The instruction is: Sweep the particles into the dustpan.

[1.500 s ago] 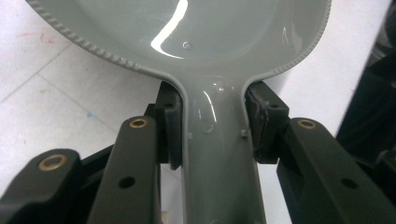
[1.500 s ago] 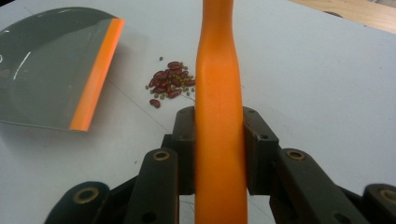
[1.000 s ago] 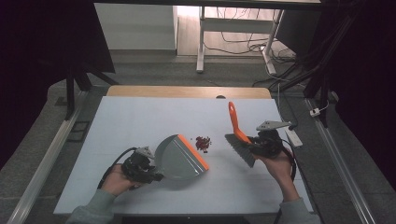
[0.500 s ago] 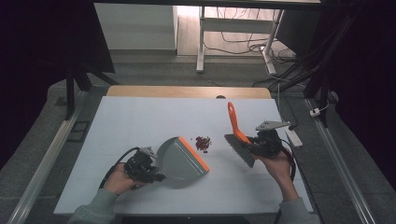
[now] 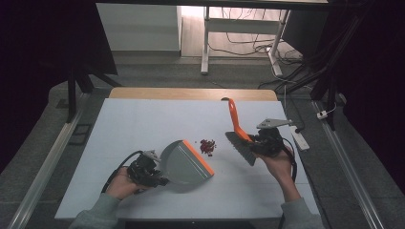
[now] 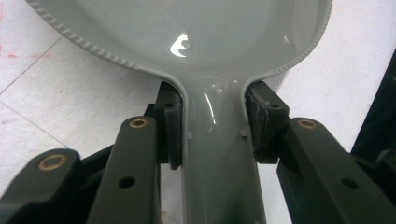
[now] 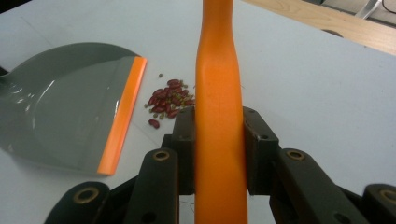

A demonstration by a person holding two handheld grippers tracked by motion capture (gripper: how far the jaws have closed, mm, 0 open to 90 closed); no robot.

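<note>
The left hand-held gripper sits low at the near left of the bench, gripped by the person's left hand. Its jaws are closed on the handle of the grey dustpan: in the left gripper view the two black pads press against either side of the dustpan's narrow grey neck, with no gap showing. The pan spreads out ahead of this hand-held gripper, its bowl glossy and its orange lip at the far edge, facing right toward the other hand.

Just beyond that orange lip, between the two hand-held grippers, lies a small heap of red beans on the bench. From the right gripper view the beans lie ahead and slightly left of the jaws, close beside the dustpan's orange lip but apart from it, with one or two beans strayed from the pile.

The right hand-held gripper, in the person's right hand, is clamped on the orange handle of a brush. In its own view the handle runs straight up between the pads, which hold it tight on both sides. From above, the handle slants up and away from this hand-held gripper, and the dark bristle head hangs to its left, near the beans; whether the bristles touch the bench cannot be told.
</note>
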